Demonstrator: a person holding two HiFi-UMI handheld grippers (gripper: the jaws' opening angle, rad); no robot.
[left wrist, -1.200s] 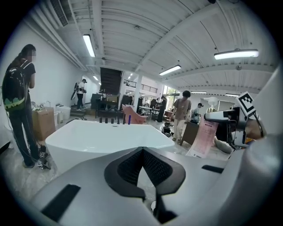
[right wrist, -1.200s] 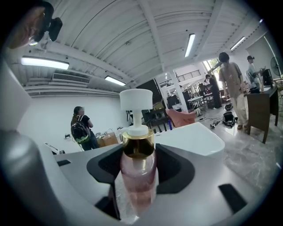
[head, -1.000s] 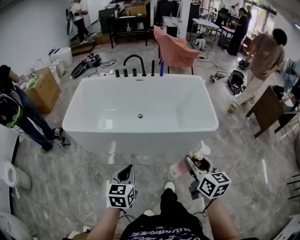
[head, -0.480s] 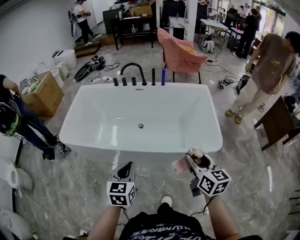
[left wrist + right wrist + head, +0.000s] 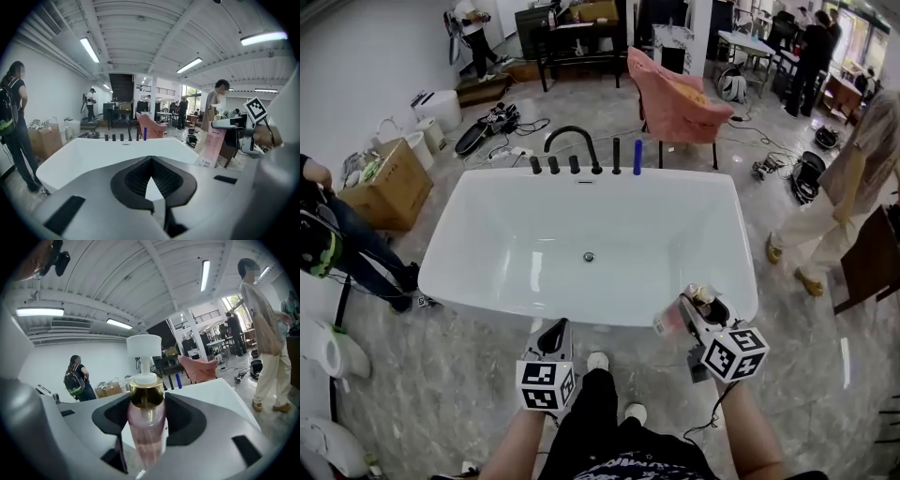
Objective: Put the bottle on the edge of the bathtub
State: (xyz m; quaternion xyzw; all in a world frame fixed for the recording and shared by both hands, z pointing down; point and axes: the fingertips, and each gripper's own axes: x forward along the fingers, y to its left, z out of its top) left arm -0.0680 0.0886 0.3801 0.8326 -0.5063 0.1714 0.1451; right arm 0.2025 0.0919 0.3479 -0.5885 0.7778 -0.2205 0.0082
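Observation:
A pink pump bottle [image 5: 673, 324] with a gold collar and a white pump head is held tilted in my right gripper [image 5: 692, 317], which is shut on it just before the tub's near right rim. In the right gripper view the bottle [image 5: 146, 401] fills the gap between the black pads of that gripper [image 5: 148, 423]. The white bathtub [image 5: 581, 317] lies straight ahead. My left gripper [image 5: 554, 334] hovers before the near rim, shut and holding nothing; its own view shows its tips [image 5: 150, 161] meeting over the tub [image 5: 89, 152], with the bottle [image 5: 212, 147] to the right.
A black faucet [image 5: 574, 141], taps and a blue bottle [image 5: 637, 157] stand on the far rim. Behind are a pink chair [image 5: 675, 94], cables and bags. A cardboard box [image 5: 386, 180] and a person [image 5: 328, 239] are at the left; another person [image 5: 853, 187] walks at the right.
Both grippers have come forward to the tub, whose near rim now lies just ahead of them. The bottle stays in the right gripper. The person at the right has walked on.

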